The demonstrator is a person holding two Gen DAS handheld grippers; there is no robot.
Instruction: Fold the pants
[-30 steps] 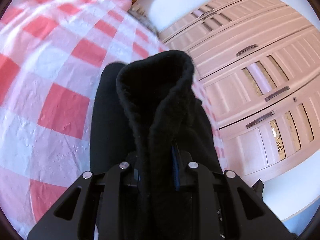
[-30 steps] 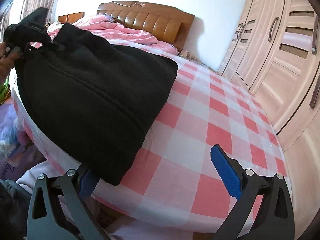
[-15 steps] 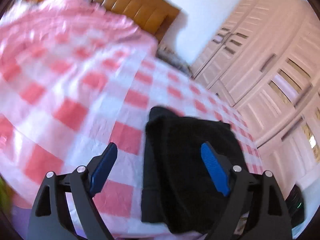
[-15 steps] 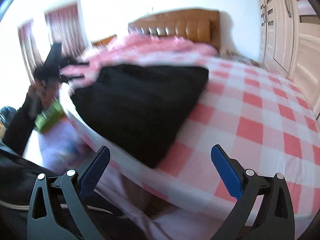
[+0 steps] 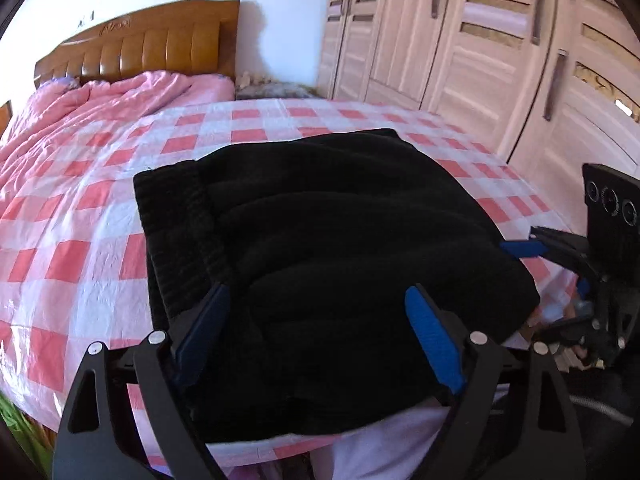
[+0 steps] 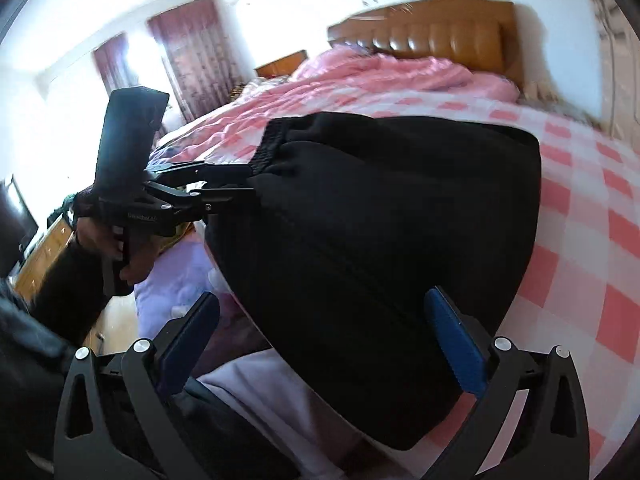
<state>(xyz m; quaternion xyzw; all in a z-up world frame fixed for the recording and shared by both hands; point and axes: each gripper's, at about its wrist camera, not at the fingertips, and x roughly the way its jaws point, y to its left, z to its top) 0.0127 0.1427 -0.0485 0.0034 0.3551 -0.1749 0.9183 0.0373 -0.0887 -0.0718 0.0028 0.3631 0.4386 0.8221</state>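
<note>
The black pants (image 5: 328,232) lie folded in a thick bundle on the pink-and-white checked bed (image 5: 88,240), close to its near edge. Their ribbed waistband (image 5: 176,224) faces left. My left gripper (image 5: 316,328) is open, its blue pads over the near edge of the bundle. My right gripper (image 6: 320,336) is open over the bundle's other end (image 6: 400,240). The right gripper also shows at the right of the left wrist view (image 5: 560,252). The left gripper shows in the right wrist view (image 6: 224,184), by the waistband (image 6: 272,148).
A pink quilt (image 5: 100,100) and a brown headboard (image 5: 136,48) are at the far end of the bed. Wardrobe doors (image 5: 480,48) stand along the right. Curtains (image 6: 192,52) and a nightstand (image 6: 280,62) are at the back.
My left gripper has let go of the black fabric and drawn back to the bed's near edge. The pants have dropped flat into a folded bundle. My right gripper stays open and has swung left.
</note>
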